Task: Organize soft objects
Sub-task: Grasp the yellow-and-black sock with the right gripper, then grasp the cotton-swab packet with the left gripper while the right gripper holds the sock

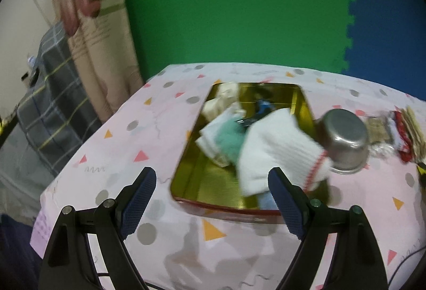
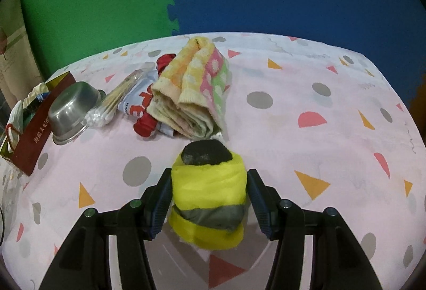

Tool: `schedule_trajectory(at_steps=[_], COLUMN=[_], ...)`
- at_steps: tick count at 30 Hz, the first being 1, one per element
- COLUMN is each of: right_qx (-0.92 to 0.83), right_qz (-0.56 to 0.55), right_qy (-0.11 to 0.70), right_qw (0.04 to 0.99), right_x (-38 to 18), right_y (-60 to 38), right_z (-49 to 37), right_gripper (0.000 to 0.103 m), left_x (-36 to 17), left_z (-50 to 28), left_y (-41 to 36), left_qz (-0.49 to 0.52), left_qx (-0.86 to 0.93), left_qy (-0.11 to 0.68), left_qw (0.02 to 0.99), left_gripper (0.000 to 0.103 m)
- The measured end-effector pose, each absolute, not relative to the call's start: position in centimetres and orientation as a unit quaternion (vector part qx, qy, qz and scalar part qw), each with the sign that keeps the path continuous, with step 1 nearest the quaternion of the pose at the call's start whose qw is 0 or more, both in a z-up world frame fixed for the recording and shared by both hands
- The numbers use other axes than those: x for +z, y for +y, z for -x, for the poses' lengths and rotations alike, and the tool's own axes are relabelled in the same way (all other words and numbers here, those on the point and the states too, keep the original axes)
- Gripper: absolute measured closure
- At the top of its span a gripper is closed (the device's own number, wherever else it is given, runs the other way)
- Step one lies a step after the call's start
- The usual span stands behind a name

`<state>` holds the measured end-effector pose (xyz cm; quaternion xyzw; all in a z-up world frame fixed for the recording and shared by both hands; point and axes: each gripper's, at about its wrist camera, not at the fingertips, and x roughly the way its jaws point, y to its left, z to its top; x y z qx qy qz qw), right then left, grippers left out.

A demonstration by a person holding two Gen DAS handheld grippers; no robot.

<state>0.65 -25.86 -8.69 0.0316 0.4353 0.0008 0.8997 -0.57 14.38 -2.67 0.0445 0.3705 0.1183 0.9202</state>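
Yellow-and-grey rolled sock (image 2: pixel 209 206), dark toe end fwd, sits on the tablecloth (image 2: pixel 306 93) betw the right gripper (image 2: pixel 209 199) pads; left pad touches it, right pad shows a slim gap, so can't tell if it's pinched. Folded towel (image 2: pixel 197 93) just beyond, steel bowl (image 2: pixel 73 110) upside down further left, beside the tin (image 1: pixel 213 183). White sock (image 1: pixel 277 154) drapes over tin's rim w/ other cloths inside. Left gripper (image 1: pixel 213 199) spread wide, nothing in it, near tin's front edge.
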Motion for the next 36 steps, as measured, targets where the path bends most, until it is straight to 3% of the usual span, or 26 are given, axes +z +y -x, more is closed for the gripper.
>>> schedule_trajectory(at_steps=[3, 8, 23, 28, 36], right_qx=[0.003, -0.006, -0.079, -0.089, -0.090], right_qz=[-0.036, -0.028, -0.089, -0.060, -0.058], right_qy=[0.430, 0.424, 0.424, 0.433, 0.433], right_qw=[0.902, 0.905, 0.898, 0.895, 0.895], right_x=[-8.7, -8.4, -8.7, -8.8, -8.8], right_y=[-26.1, -26.5, -34.3, -33.4, -33.3], right_z=[-0.7, -0.5, 0.7, 0.2, 0.3], right_gripper=[0.054, 0.056, 0.056, 0.054, 0.054], left_x=[-2.0, -2.0, -3.1, -3.1, -3.9], left_z=[0.6, -0.4, -5.0, -8.1, -13.3], left_y=[12.4, 8.4, -2.4, -4.9, -7.9], left_qz=[-0.046, -0.063, -0.091, -0.077, -0.063], left_qx=[0.097, 0.049, -0.094, -0.137, -0.171], left_qy=[0.363, 0.373, 0.424, 0.465, 0.524], left_qw=[0.925, 0.924, 0.896, 0.871, 0.832], left_gripper=[0.019, 0.017, 0.017, 0.017, 0.031])
